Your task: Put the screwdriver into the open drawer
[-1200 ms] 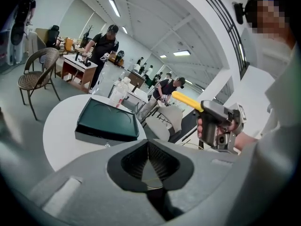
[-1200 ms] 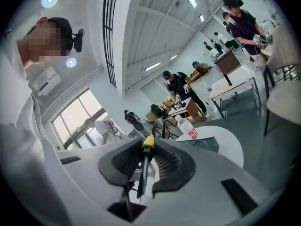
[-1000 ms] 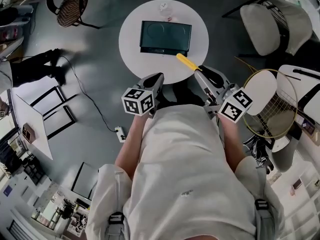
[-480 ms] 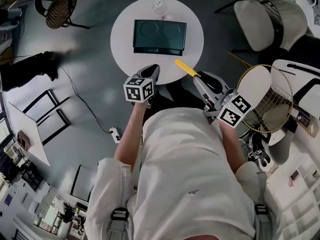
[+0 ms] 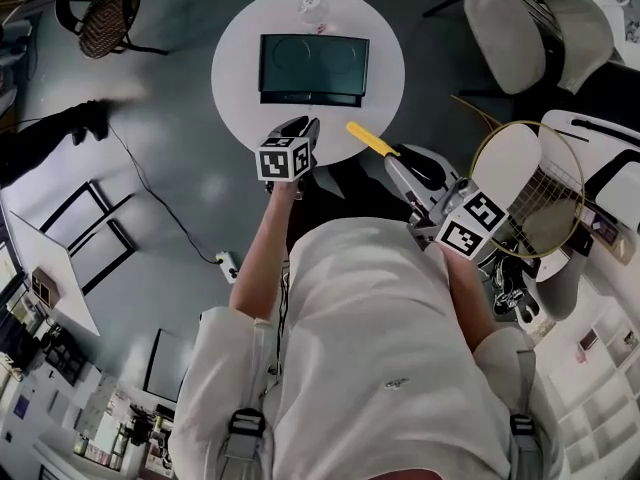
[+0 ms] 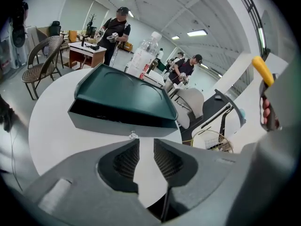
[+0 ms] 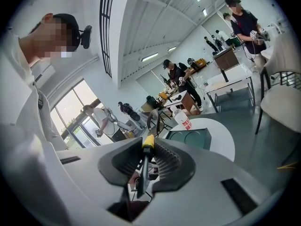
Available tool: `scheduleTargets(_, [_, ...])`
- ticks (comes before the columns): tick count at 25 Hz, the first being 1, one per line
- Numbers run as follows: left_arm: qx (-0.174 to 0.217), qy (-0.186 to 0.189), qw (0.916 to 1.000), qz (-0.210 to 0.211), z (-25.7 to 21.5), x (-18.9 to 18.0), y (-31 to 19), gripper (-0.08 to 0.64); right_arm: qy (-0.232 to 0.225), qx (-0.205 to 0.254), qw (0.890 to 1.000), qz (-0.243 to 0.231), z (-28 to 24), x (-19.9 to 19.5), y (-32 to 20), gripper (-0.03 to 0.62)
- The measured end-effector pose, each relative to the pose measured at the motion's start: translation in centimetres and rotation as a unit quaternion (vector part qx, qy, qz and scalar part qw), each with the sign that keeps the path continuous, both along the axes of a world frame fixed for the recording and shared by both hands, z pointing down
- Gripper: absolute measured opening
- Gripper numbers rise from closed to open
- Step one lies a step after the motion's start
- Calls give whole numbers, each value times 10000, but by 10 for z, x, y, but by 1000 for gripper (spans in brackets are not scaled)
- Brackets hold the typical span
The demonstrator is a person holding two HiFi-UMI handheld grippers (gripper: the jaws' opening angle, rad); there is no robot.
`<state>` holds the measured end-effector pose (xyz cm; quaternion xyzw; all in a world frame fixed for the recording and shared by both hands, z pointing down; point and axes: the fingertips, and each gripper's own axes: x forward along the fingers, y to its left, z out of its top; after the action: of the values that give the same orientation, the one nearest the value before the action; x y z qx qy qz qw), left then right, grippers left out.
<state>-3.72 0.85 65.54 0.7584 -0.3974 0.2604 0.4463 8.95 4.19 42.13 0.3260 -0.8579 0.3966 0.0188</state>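
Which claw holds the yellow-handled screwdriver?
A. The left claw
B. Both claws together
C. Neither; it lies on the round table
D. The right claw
D: in the right gripper view the right claw is shut on the screwdriver, its yellow handle sticking out past the tips, while the left claw, whose jaws have just been opening, has nothing between them.

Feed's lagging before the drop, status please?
Left gripper jaws just opening, empty, short of the knob on the drawer. Right gripper shut on the screwdriver, near the table edge. Nothing between left jaws and knob.
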Motion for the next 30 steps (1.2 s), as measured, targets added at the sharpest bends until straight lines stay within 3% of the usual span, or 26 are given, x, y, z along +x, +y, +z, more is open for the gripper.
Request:
scheduleTargets(10, [-191, -189, 9994, -231, 33, -8, -19, 110, 149, -105, 9998, 59, 9, 5, 6, 81])
scheduleTargets(30, [-288, -216, 9984, -447, 49, -9, -29, 81, 189, -154, 9994, 227, 12, 13, 13, 81])
